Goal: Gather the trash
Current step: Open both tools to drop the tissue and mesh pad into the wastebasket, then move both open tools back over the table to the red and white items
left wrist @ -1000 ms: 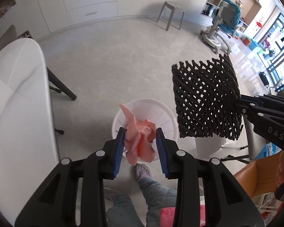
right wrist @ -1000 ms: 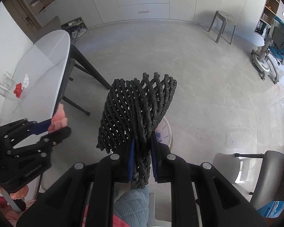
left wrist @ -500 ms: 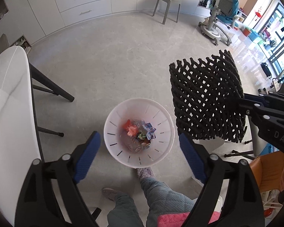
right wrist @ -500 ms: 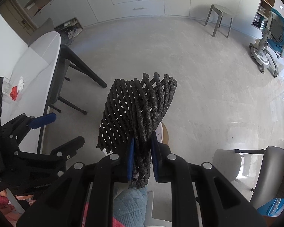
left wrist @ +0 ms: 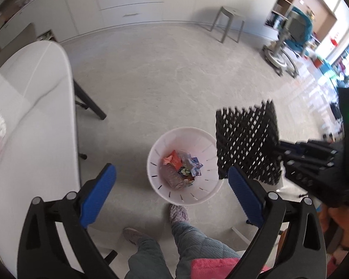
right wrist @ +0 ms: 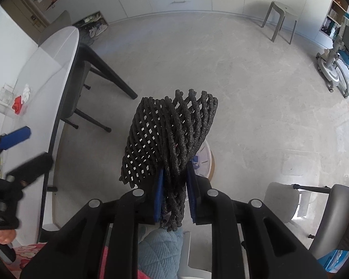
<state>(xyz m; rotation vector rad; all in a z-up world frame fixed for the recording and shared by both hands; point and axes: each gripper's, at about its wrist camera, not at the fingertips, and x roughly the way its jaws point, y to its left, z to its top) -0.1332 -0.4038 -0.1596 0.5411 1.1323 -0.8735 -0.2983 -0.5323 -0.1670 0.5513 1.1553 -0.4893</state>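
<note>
My left gripper (left wrist: 169,181) hangs over the white bin (left wrist: 211,139) on the floor, jaws wide apart and empty. Right gripper (right wrist: 174,195) is clamped on the black mesh mat (right wrist: 165,137), parked beside the bin. More scraps (right wrist: 17,103) sit near the surface's far edge.

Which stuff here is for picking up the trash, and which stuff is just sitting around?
For the trash job:
white bin with wrappers inside
black mesh mat, held by the right gripper
red scrap on the table
left gripper, open

Just around:
grey stool
teal chair
drawers
</note>
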